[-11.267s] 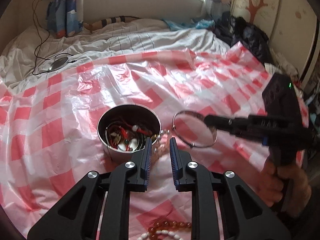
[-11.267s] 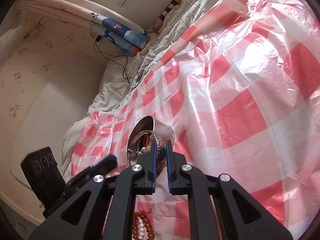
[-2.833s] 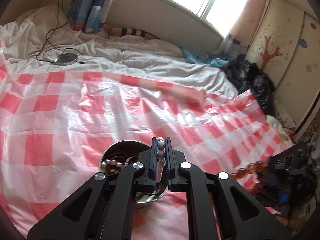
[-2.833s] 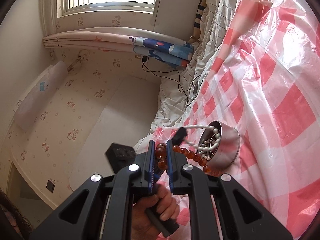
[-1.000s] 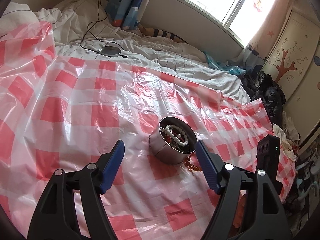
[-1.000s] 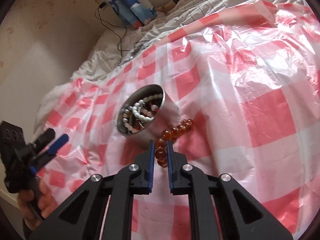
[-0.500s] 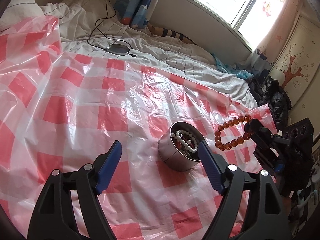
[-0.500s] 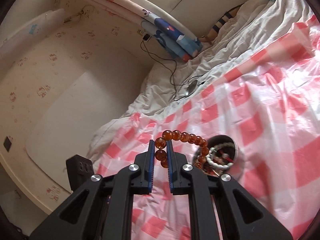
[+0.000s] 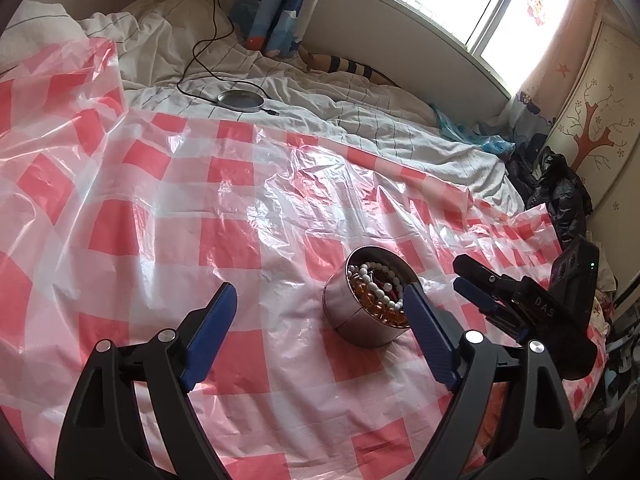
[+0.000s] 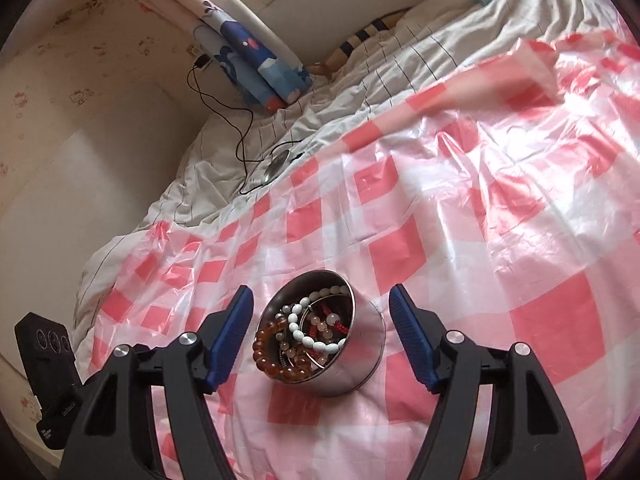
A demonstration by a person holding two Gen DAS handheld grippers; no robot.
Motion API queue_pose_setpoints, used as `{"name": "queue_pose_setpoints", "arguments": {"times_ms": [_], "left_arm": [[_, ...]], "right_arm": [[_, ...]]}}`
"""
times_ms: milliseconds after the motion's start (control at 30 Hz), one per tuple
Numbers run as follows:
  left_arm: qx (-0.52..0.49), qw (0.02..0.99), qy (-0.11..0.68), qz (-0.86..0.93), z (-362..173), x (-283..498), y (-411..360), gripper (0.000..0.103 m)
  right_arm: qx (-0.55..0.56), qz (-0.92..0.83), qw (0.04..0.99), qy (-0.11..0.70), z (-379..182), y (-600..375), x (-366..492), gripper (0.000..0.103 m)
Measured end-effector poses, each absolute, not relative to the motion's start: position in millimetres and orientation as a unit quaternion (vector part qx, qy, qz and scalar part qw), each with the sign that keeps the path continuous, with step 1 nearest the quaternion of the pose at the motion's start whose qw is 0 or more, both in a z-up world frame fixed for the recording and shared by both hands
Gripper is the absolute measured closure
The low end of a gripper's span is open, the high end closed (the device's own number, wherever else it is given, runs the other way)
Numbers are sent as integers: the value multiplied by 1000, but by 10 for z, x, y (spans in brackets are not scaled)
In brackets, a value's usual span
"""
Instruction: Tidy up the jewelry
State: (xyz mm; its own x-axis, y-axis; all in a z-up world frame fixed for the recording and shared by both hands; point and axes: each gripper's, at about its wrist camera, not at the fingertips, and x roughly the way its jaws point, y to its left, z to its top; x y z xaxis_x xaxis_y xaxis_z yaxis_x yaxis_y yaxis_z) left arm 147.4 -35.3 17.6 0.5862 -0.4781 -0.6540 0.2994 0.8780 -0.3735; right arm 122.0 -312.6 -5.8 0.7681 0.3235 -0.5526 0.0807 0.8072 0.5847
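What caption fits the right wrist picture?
Open right gripper above round metal tin holding amber bead bracelet.

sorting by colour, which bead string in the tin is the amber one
The amber bead bracelet curled along the metal tin's left inner wall: translucent orange-brown round beads, unlike the opaque white bead strand across the middle.

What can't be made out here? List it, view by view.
- Bottom of the tin, both views: the amber beads, white beads and other strands cover it.
- Near side of the tin, left wrist view: the left gripper finger crosses its rim.
- Hand behind the right gripper, left wrist view: hidden by the gripper body.
- Cable end, left wrist view: cut off by the top edge.
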Motion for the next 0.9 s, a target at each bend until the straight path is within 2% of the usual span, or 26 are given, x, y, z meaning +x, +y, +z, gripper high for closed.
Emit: {"name": "queue_pose_setpoints", "arguments": {"times_ms": [67, 167, 333, 600, 700, 900], "left_arm": [[-109, 885, 397, -215, 176, 1459, -342, 19], [-108, 886, 399, -209, 164, 1459, -311, 18], [-107, 886, 401, -204, 146, 1479, -298, 18], [-104, 885, 401, -212, 143, 1479, -335, 17], [-105, 885, 402, -210, 144, 1475, -337, 17], [-97, 886, 403, -208, 139, 1451, -328, 17]], "right_arm": [[233, 62, 907, 345, 12, -2923, 1220, 27], [126, 74, 920, 364, 31, -2537, 1276, 23], [-20, 16, 920, 391, -171, -2155, 1429, 23], [54, -91, 913, 394, -238, -2821, 1441, 22], [56, -81, 920, 380, -179, -2805, 1411, 12], [49, -83, 908, 409, -336, -2798, 1496, 9]]}}
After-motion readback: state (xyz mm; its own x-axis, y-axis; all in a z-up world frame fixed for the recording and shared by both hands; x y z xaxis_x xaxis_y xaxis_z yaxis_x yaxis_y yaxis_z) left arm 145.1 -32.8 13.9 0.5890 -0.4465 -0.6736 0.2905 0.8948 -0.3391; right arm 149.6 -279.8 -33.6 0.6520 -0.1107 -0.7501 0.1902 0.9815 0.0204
